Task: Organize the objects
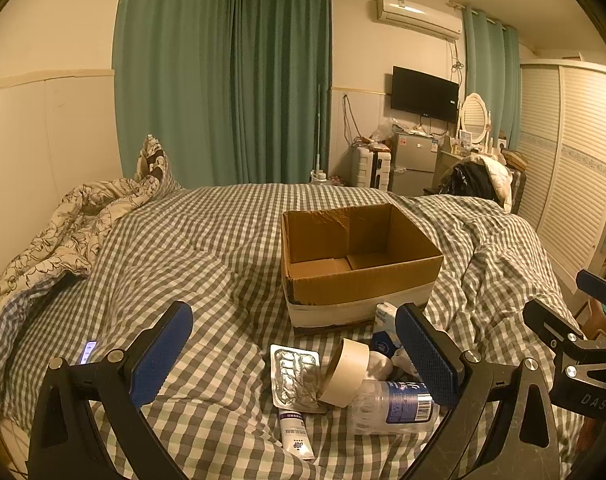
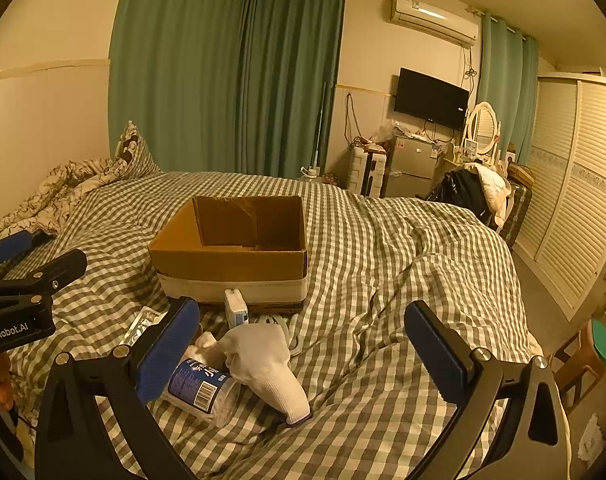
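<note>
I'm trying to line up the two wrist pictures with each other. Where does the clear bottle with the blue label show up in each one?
Left wrist view: the bottle lies on its side at lower centre-right, just inside the right finger of the left tool, beside the tape roll.
Right wrist view: the bottle lies at lower left, partly behind the left finger of the right tool, under the white glove.
Shared landmark: the open cardboard box on the checked bedspread.

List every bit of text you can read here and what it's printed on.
"GenRobot.AI": on the left gripper's body, seen from the right wrist.
"DAS": on the right gripper's body, seen from the left wrist; cut off at the edge.
"JOP": on the white tube, seen upside down.
Bottle: blue label with a barcode, characters too blurred to read.
Small carton and fridge stickers: too small to read.
</note>
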`<state>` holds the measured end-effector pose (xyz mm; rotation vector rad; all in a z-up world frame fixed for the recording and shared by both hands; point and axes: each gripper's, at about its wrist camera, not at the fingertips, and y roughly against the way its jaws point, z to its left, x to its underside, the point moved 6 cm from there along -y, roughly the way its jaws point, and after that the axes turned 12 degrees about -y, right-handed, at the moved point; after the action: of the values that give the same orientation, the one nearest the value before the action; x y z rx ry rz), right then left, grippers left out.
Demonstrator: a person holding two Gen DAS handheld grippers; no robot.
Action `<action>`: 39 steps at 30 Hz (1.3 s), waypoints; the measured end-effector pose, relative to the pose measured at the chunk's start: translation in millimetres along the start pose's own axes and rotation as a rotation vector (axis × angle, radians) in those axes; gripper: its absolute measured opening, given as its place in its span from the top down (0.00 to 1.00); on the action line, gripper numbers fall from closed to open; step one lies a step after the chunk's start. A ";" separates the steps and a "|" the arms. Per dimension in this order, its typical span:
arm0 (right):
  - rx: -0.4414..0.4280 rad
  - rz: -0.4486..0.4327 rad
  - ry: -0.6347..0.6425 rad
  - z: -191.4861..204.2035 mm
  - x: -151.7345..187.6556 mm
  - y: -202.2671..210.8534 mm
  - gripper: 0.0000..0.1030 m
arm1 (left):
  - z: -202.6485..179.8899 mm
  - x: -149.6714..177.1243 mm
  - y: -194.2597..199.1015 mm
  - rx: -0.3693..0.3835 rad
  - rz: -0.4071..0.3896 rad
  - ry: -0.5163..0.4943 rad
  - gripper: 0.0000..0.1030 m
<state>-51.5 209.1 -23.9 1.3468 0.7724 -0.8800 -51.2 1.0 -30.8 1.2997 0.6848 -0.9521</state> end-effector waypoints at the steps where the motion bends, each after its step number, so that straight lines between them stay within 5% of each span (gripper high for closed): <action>1: -0.002 0.001 0.000 0.4 0.3 -0.1 0.00 | 0.0 0.0 0.0 0.001 0.000 0.000 0.00; 39: -0.029 0.024 0.032 10.1 4.8 -1.6 0.00 | -0.3 0.8 1.1 0.002 0.002 0.005 0.00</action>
<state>-50.9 198.6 -28.0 1.3445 0.7893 -0.8269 -49.8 1.1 -31.1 1.3051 0.6867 -0.9483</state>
